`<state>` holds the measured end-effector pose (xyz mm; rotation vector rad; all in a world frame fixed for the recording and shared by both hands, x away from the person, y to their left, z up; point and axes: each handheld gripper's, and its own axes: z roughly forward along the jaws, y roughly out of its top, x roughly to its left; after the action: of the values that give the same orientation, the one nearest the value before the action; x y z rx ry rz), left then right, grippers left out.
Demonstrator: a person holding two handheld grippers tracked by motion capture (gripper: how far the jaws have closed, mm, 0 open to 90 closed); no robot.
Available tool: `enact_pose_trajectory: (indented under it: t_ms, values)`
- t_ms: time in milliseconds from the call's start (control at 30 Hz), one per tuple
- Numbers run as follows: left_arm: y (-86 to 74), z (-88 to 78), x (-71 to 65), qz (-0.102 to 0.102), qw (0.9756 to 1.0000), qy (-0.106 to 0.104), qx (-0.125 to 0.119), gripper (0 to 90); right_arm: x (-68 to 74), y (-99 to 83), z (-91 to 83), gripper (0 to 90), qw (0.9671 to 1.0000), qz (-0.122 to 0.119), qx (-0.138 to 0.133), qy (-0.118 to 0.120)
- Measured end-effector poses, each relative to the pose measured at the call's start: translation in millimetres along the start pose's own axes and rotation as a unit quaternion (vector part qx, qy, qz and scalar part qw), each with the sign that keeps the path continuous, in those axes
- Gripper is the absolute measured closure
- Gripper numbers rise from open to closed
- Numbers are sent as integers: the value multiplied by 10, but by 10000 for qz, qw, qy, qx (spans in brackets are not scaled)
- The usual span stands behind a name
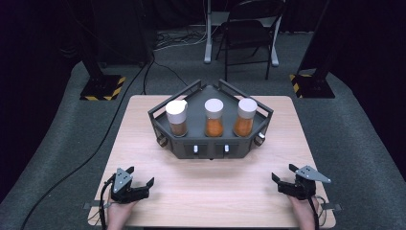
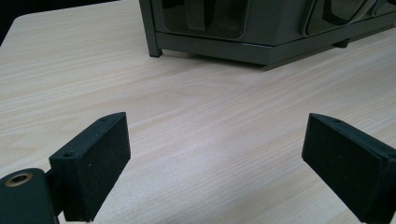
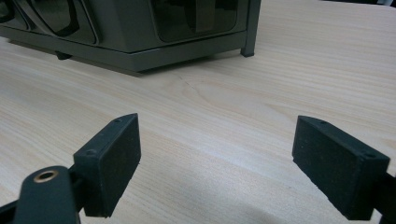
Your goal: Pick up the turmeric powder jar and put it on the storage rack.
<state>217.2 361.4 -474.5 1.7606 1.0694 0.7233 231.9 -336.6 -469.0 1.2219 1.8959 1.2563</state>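
A dark grey angular rack (image 1: 210,143) stands on the far half of the wooden table (image 1: 210,184). Three white-capped jars stand in it: the left jar (image 1: 176,117) holds brownish powder, the middle jar (image 1: 214,117) and the right jar (image 1: 245,116) hold orange powder. My left gripper (image 1: 140,178) rests near the front left corner, jaws open with only bare wood between them (image 2: 215,154). My right gripper (image 1: 282,173) rests near the front right corner, also open and empty (image 3: 217,154). Both point toward the rack (image 2: 261,32) (image 3: 130,37) and are well short of it.
Bare tabletop lies between the grippers and the rack. Behind the table on the grey floor stand a folding chair (image 1: 249,33), a white stand leg (image 1: 208,43), and two black bases with yellow-black hazard tape (image 1: 103,86) (image 1: 313,84). A cable (image 1: 72,167) runs along the floor at left.
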Motion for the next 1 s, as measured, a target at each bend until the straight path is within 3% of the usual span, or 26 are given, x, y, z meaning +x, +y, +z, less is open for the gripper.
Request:
enact_pose_trajectory:
  t_ms: [1000]
  values:
    - [3, 6, 17, -78, 10000, 1, 1, 77, -11, -2, 0, 146, 10000, 22, -8, 15]
